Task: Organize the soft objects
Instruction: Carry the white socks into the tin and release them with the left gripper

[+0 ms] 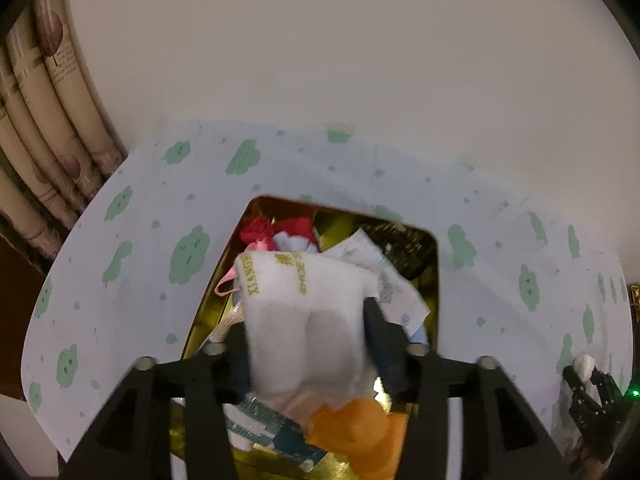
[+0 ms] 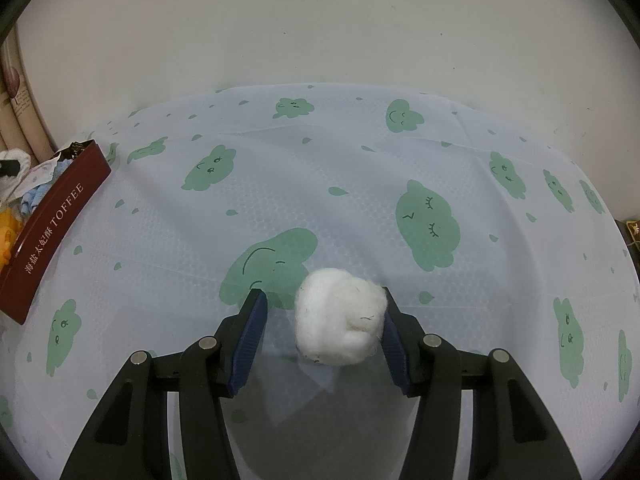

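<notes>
In the left wrist view my left gripper (image 1: 304, 316) hangs over an open gold-lined tin (image 1: 434, 264). A white spongy pad with gold lettering (image 1: 304, 320) sits between its fingers at full width, blurred and not squeezed, so the jaws stand open around it. Under it the tin holds a red fabric piece (image 1: 292, 230), an orange soft thing (image 1: 360, 436) and a teal packet (image 1: 272, 432). In the right wrist view a white cotton ball (image 2: 340, 316) lies on the cloth inside my open right gripper (image 2: 324, 294), against the right pad and apart from the left one.
A pale blue tablecloth with green clouds (image 2: 360, 168) covers the table, with a white wall behind. The tin's red TOFFEE side (image 2: 52, 224) stands at the far left of the right wrist view. Rolled printed papers (image 1: 48, 128) lean at the back left.
</notes>
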### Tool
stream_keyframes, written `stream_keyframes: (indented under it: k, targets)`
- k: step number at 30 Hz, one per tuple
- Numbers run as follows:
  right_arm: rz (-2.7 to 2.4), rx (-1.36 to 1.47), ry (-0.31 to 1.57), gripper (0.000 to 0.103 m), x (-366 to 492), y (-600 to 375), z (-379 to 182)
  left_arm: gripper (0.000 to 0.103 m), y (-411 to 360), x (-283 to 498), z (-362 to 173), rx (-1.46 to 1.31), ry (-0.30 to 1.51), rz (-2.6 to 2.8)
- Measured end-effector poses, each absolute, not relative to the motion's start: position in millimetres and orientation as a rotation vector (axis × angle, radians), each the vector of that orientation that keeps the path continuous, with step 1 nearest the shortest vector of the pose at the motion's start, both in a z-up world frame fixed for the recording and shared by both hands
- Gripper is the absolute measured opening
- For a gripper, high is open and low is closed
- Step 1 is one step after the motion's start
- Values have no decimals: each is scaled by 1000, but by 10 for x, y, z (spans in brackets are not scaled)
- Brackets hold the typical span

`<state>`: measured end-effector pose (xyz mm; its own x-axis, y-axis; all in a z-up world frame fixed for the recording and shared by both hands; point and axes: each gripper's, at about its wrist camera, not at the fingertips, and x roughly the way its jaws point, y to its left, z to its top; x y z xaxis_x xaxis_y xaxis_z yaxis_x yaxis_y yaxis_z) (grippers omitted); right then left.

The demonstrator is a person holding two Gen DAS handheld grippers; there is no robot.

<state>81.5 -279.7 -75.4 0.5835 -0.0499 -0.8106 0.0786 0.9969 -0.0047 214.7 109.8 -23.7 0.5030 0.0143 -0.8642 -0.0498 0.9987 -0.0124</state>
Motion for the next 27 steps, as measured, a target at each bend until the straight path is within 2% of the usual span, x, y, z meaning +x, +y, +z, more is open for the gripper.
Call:
stream_keyframes:
  k: [5, 27]
  targets:
    - [-75, 32, 945, 52, 815, -2796, -753, 62, 1147, 2115, -254, -24, 1062, 36]
    - [-76, 30, 945, 52, 815, -2794, -758, 62, 1126, 1957, -46, -15, 1059, -24]
